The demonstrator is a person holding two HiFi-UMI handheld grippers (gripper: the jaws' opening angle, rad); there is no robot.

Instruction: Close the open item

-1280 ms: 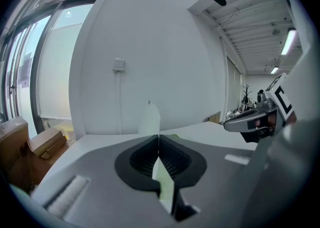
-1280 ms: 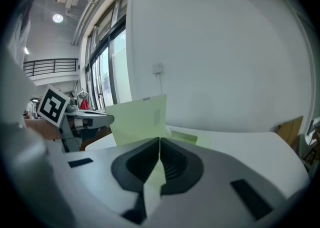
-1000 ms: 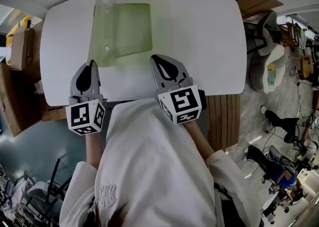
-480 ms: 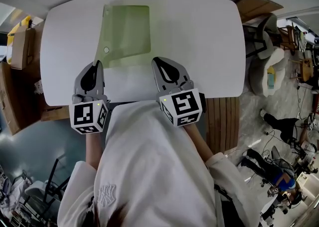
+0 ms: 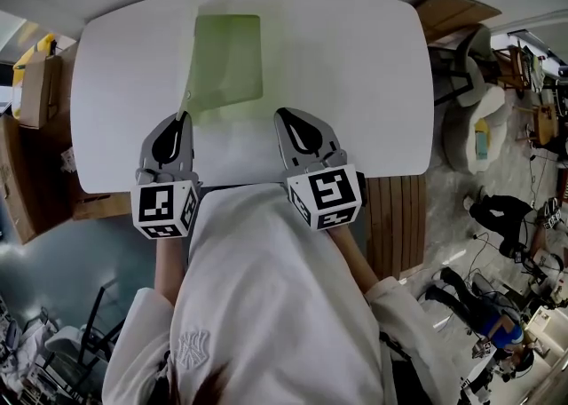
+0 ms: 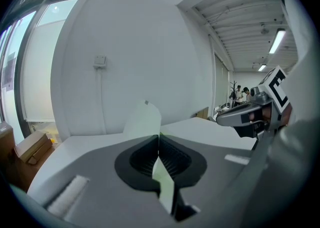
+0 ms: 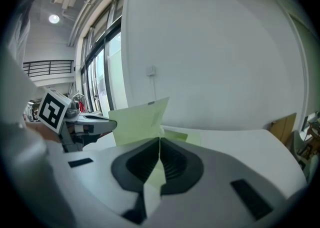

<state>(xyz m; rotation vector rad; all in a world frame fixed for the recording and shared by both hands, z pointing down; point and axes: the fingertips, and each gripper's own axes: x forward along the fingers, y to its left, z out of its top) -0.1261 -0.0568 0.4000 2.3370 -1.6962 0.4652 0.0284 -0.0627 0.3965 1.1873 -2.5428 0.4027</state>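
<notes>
On white oval table (image 5: 364,66), green folder (image 5: 229,57), cardboard boxes (image 5: 28,83) L, floor clutter (image 5: 484,128) R

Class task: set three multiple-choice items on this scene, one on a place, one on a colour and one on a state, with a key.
1. Where does the folder lie on the table?
A. left of the middle
B. at the right end
C. hanging off the near edge

2. What colour is the folder?
A. red
B. pale green
C. black

3. How is the folder's cover?
A. lying flat and shut
B. raised, pinched by the left gripper
C. torn off

Key:
1 A: the head view shows it left of centre.
2 B: it is green in every view.
3 B: the jaws are closed on the upright sheet.
</notes>
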